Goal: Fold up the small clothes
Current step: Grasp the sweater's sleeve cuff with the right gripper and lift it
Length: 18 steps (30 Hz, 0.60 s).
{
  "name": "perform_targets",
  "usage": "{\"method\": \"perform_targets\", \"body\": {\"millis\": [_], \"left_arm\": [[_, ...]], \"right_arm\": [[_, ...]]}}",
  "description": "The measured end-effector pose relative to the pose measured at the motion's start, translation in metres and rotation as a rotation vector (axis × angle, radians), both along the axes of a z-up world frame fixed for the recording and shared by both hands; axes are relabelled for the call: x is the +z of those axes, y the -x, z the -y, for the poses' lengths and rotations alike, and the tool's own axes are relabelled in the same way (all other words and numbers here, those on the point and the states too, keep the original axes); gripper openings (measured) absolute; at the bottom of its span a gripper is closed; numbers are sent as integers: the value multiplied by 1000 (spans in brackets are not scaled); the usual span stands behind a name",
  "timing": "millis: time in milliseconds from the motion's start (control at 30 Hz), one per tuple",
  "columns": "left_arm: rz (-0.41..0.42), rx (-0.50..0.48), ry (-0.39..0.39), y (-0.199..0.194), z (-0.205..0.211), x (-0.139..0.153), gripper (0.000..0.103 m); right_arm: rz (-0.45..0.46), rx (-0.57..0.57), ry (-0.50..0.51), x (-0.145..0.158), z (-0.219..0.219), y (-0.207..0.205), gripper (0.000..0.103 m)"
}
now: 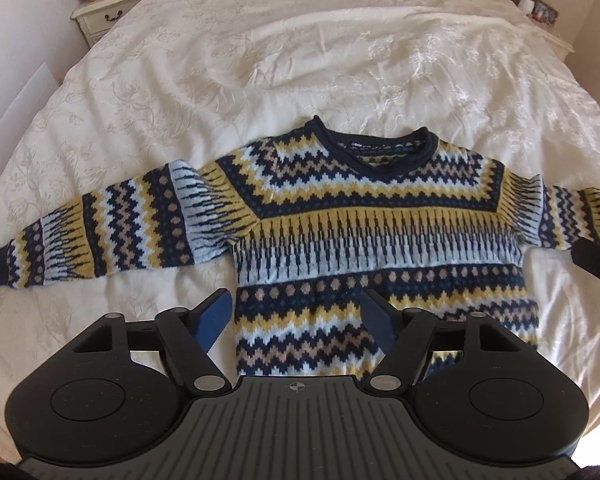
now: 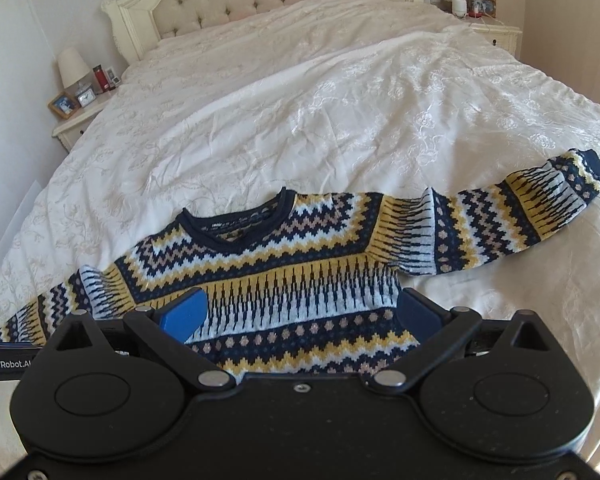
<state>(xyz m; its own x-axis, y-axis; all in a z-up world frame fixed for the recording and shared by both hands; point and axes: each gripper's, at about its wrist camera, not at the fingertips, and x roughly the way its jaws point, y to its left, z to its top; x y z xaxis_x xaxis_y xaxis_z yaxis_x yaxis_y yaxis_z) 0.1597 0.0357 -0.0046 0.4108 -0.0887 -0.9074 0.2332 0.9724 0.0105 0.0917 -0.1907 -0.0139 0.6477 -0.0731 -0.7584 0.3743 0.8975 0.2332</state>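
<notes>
Sweater (image 1: 352, 236) lies flat on bedspread (image 1: 300, 48) (housing reads "GenRobot.AI" (image 2: 6, 364)).

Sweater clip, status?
Left gripper open, right gripper open, both empty. Sweater flat on bed, sleeves spread, unfolded. Nothing in the way.

Our left tool (image 1: 294, 312) sits at the bottom centre of its frame, both blue-padded fingers (image 1: 214, 318) spread wide apart with nothing between them. Our right tool (image 2: 300, 312) likewise fills the bottom of its own frame, its blue fingers (image 2: 184, 314) splayed wide and gripping nothing. In the left wrist view, a black part of our right tool (image 1: 596, 262) juts in at the right edge, at mid height. In the right wrist view, part of our left tool (image 2: 6, 362) shows at the lower left edge.
</notes>
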Motion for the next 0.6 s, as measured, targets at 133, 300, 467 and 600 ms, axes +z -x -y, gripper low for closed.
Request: {"method": "perform_targets", "body": {"millis": [133,300,467,600], "left_arm": [[2,-29,14,-15,7,-5,67],[49,-10,19,-22,20,-7,65],[52,37,8,-23,40,-11,59],[55,88,7,-17,60,-16,59]], "right_arm": [[25,-41,30,-5,19,1,101],[15,-88,25,-17,66,-1,100],[-25,-131,-8,-31,134,-4,92],[-54,-175,1,-43,195,-6,90]]}}
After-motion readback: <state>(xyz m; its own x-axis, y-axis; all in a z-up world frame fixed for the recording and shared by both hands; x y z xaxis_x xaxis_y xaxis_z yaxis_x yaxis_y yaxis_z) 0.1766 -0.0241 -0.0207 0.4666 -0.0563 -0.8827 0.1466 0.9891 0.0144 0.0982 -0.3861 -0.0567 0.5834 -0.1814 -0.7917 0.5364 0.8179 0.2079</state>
